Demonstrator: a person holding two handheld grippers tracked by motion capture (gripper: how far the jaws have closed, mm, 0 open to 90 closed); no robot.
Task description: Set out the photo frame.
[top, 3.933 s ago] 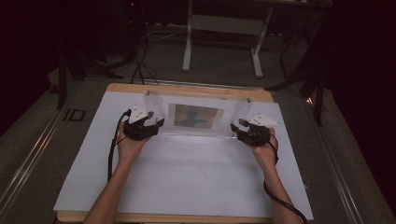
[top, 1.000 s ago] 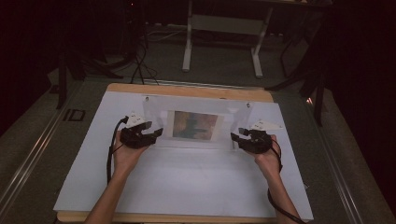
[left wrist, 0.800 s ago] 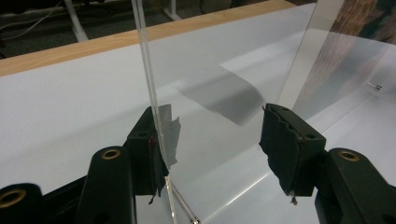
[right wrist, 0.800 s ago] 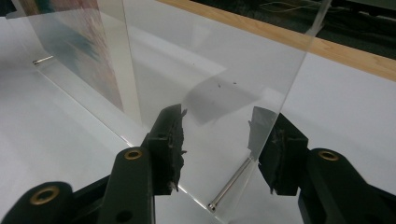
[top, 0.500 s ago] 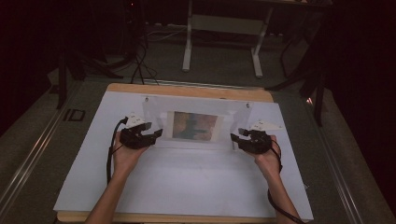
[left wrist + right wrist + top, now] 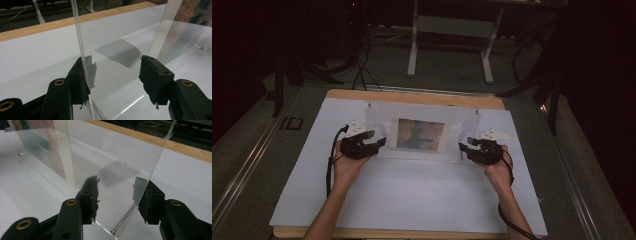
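A clear frame [image 6: 421, 134] holding a picture [image 6: 420, 133] is stood upright on the white table [image 6: 412, 195], toward the far edge. Its ends are straddled by the left gripper [image 6: 379, 144] and right gripper [image 6: 465, 144], jaws apart, unclamped.

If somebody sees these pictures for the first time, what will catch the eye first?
Most striking is the clear acrylic frame standing upright at the middle of the white table, with a colourful picture inside. The left gripper and right gripper flank its two ends, jaws open around the panel edges.
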